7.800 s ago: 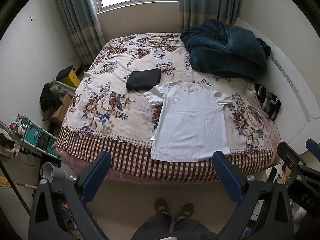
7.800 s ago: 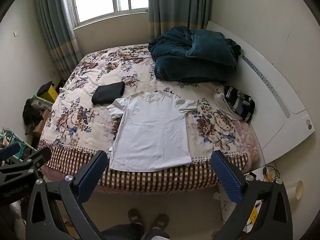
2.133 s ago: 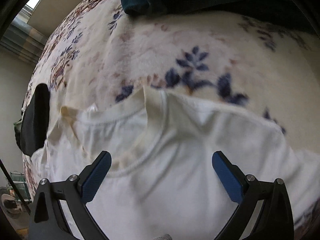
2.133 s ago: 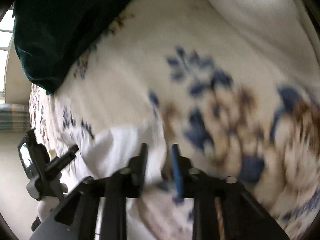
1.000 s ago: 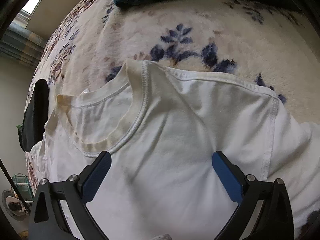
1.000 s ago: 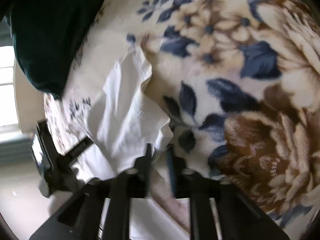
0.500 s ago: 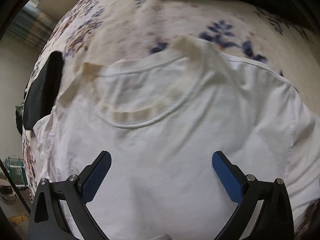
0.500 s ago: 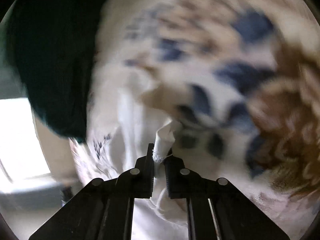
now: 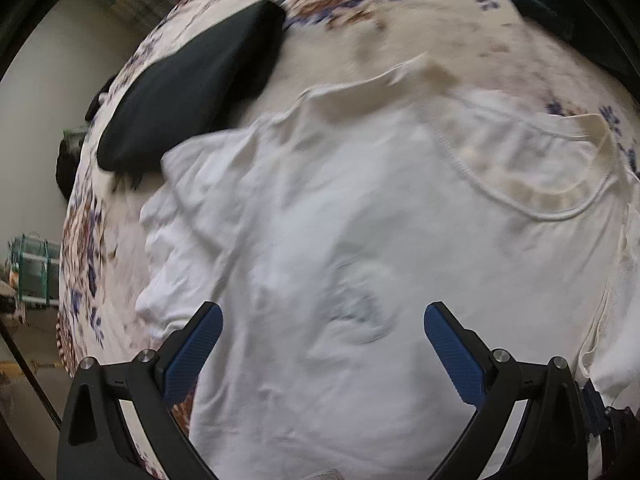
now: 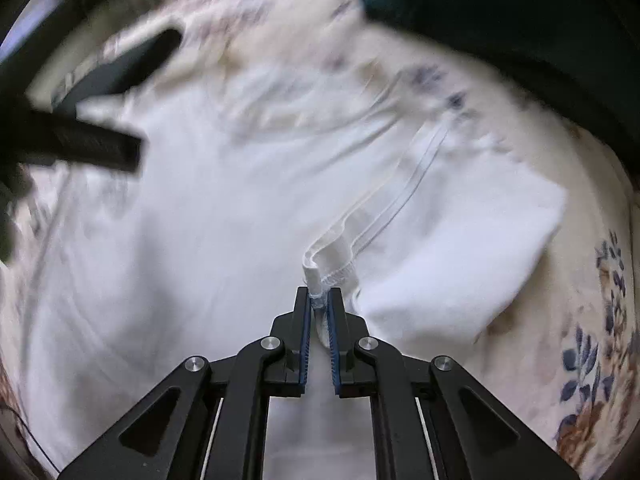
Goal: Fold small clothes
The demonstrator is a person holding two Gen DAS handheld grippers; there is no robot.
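While right gripper (image 10: 319,304) pinches t-shirt (image 10: 208,216) sleeve hem, no writing

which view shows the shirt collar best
The left wrist view. The white t-shirt lies under the open left hand-held gripper, and its yellowed ribbed collar shows as a full curve. In the right wrist view the collar area is motion-blurred; only the sleeve hem pinched by the right hand-held gripper is sharp.
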